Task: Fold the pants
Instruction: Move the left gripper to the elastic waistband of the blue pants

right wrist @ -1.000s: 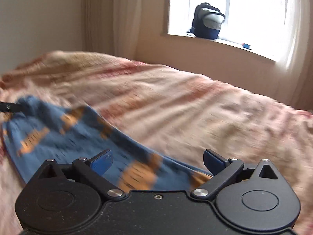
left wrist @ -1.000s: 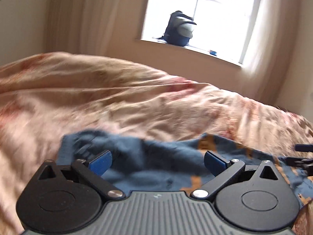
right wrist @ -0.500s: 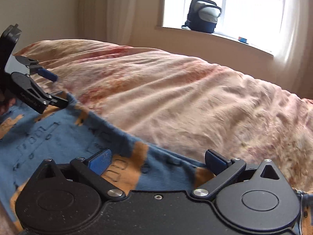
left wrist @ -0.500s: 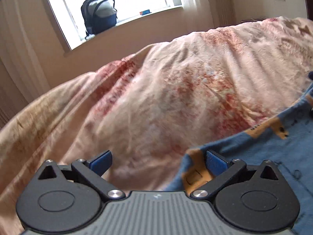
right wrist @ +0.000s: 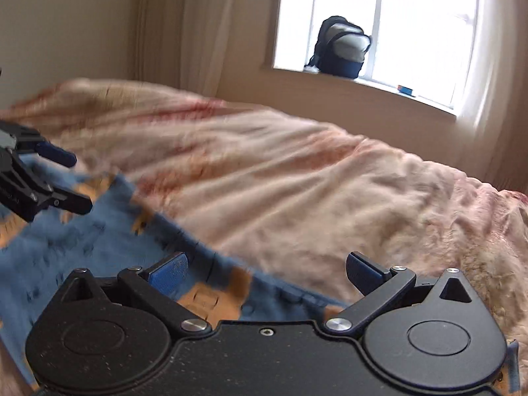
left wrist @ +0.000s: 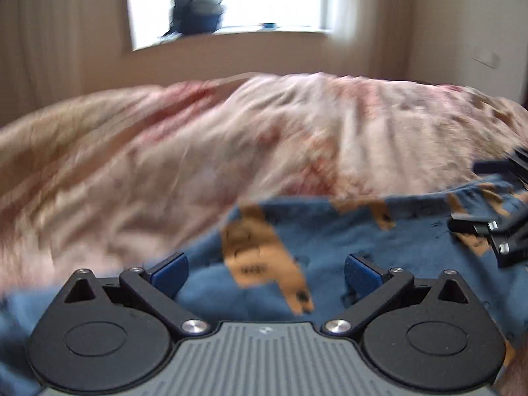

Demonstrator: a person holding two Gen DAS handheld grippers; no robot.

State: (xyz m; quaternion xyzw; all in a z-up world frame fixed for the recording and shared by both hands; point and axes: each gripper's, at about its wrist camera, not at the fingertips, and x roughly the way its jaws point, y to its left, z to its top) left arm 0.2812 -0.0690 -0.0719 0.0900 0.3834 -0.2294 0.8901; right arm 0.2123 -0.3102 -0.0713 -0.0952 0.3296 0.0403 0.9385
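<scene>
The bed [right wrist: 297, 178], covered with a crumpled pink and cream duvet, filled most of both views. On its near side lay the pants [left wrist: 330, 244], blue with orange patches, spread flat under both tools, with their far edge running across the duvet.

Half a second before, the left wrist view had looked mostly at the bare duvet, with the blue cloth only at its right side. Now the left gripper [left wrist: 265, 272] had swung back over the pants, and the cloth lay between its fingers. Both views were blurred, so the tools were probably moving. The right gripper [right wrist: 267, 272] hovered over the far edge of the cloth, much as before.

The fingers of both grippers stood wide apart and held nothing. The cloth was lying loose, not lifted. I judge that no fold was in progress and the two tools were taking position over the cloth for the next grasp.

On the windowsill stood a dark backpack [right wrist: 341, 48].
</scene>
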